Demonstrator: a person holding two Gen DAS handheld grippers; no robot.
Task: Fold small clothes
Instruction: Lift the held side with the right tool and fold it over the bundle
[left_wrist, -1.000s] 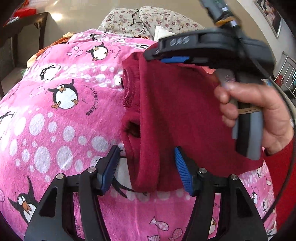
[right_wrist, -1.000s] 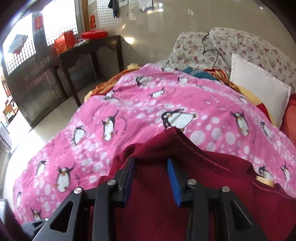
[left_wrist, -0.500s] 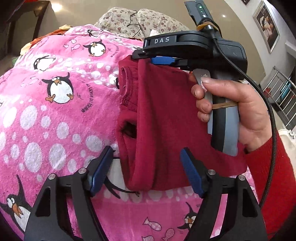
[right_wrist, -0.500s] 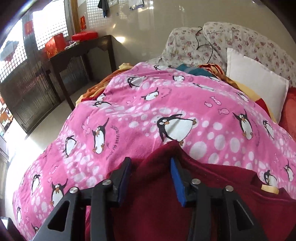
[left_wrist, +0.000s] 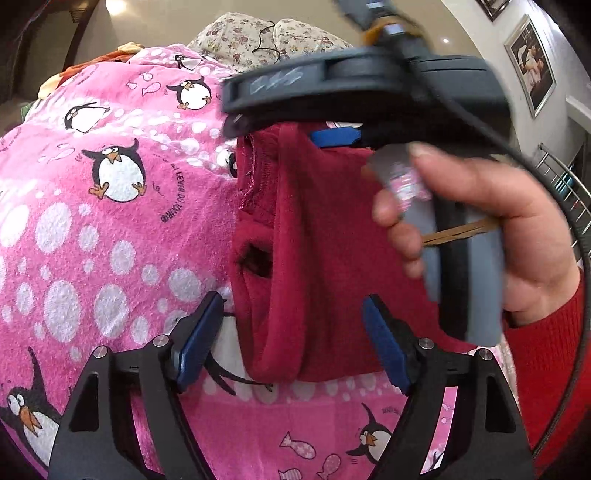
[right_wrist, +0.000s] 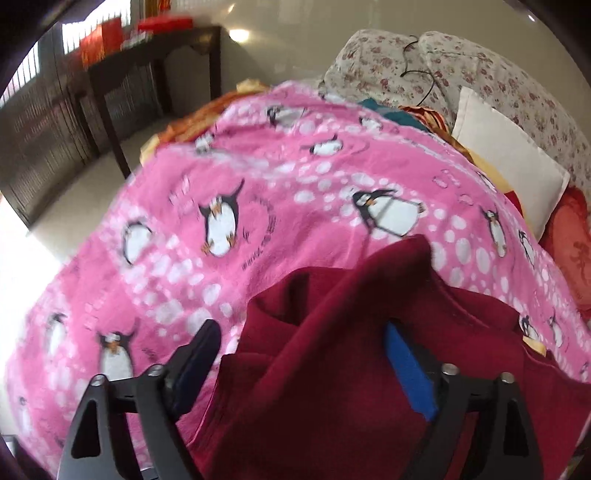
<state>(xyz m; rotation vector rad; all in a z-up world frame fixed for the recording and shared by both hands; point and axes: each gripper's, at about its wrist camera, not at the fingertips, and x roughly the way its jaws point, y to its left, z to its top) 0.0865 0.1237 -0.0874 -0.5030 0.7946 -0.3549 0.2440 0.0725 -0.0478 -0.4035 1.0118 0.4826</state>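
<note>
A small dark red garment (left_wrist: 317, 258) lies folded lengthwise on the pink penguin blanket (left_wrist: 92, 229). My left gripper (left_wrist: 291, 339) is open, its blue pads on either side of the garment's near end, not pinching it. My right gripper (left_wrist: 332, 134) is at the garment's far end, seen from the side and blurred. In the right wrist view the right gripper (right_wrist: 303, 365) is open wide, with the red garment (right_wrist: 332, 387) bunched loosely between its fingers.
The blanket (right_wrist: 258, 192) covers a bed. Floral pillows (right_wrist: 424, 70) and a white cushion (right_wrist: 506, 166) lie at the head. A dark wooden table (right_wrist: 147, 70) stands beside the bed on the left. A red cushion (right_wrist: 569, 251) is at the right.
Both grippers have opened. The right gripper was shut on the garment's far edge and has let it go. The left gripper's fingers have spread wider around the near end.
</note>
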